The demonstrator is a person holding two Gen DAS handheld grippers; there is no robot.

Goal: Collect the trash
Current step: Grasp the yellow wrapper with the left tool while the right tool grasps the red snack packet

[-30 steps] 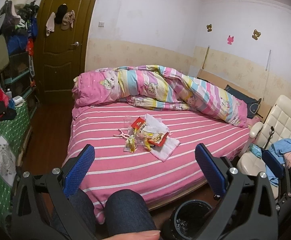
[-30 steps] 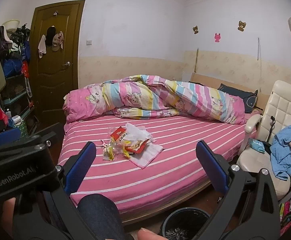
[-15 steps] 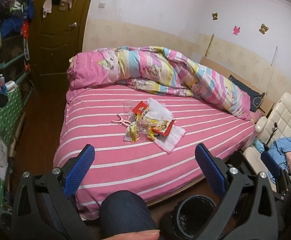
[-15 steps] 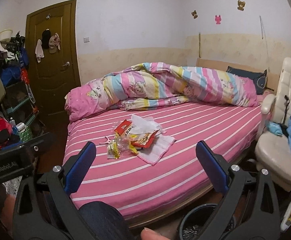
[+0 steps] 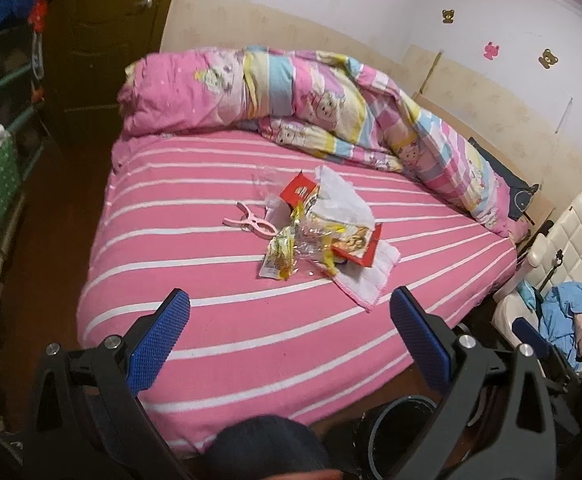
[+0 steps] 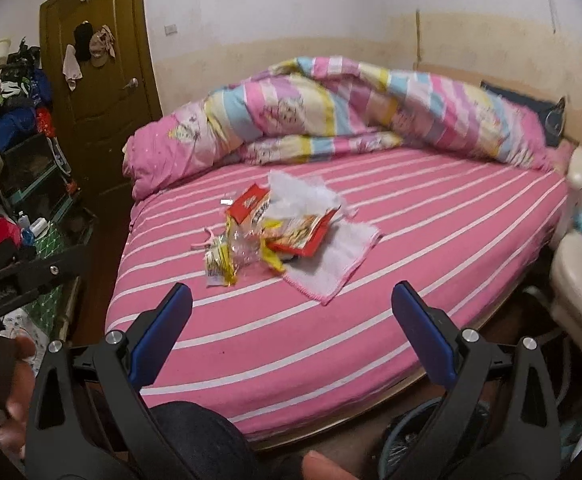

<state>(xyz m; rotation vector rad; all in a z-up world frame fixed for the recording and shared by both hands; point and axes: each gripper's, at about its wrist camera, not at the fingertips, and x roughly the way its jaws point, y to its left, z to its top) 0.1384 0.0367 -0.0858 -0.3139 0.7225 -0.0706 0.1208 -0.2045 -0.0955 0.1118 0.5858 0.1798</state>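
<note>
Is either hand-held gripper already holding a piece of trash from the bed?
No: the left hand-held gripper and right hand-held gripper are both open and empty, short of the wrappers on the bed.

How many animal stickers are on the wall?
3 in the left wrist view: a brown bear furthest left, a pink one in the middle, another brown bear on the right. More may lie outside the frame.

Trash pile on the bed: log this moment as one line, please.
phase: approach | left tongs: open, empty | right tongs: open, empty | trash pile: untouched on bed | bin: on floor at bedside
</note>
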